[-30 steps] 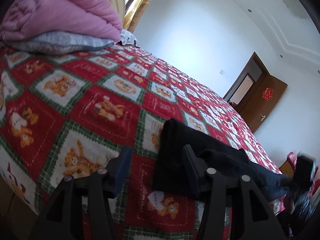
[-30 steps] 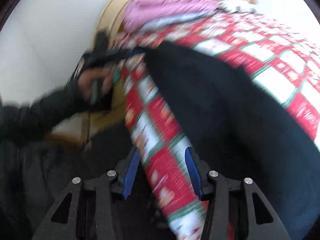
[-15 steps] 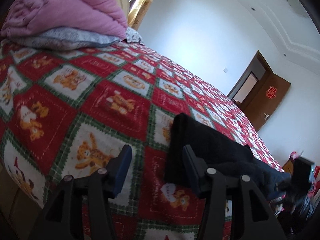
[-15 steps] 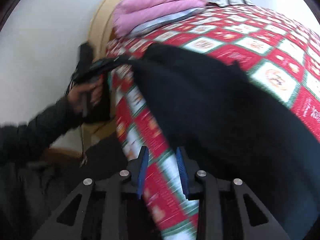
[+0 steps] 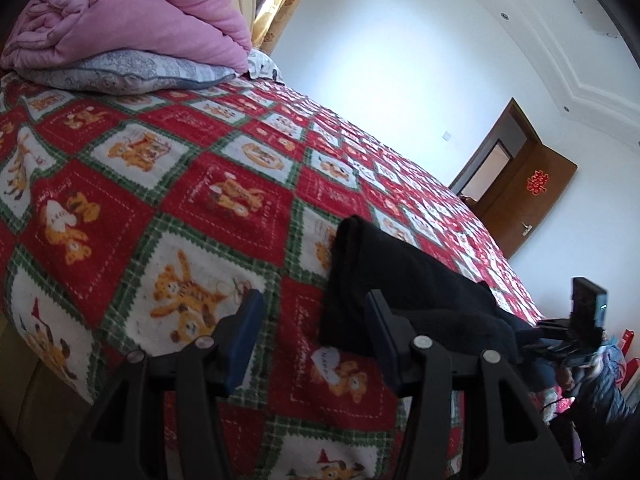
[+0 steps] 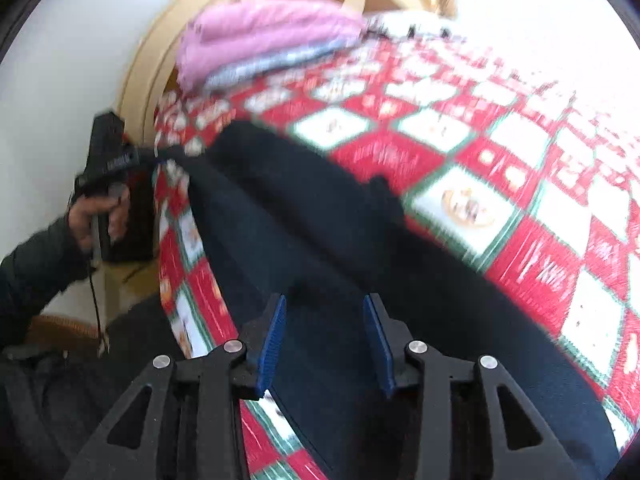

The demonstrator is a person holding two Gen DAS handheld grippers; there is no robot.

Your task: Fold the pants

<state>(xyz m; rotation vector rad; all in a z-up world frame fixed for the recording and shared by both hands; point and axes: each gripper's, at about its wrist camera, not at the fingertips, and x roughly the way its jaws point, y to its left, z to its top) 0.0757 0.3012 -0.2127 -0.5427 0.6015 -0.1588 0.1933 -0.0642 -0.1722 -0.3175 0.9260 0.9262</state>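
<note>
left wrist view: the black pants (image 5: 404, 280) lie on the red patchwork bedspread (image 5: 160, 184), near its right edge, one end stacked in layers, so a fold looks partly done. the left gripper (image 5: 312, 320) hovers with jaws apart, empty.

right wrist view: blurred; the right gripper (image 6: 324, 336) is opening over the dark, wrinkled cloth, not pinching it.

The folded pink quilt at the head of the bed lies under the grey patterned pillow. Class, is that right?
Not quite. The left wrist view shows the folded pink quilt lying on top of the grey patterned pillow, at the head of the bed.
</note>
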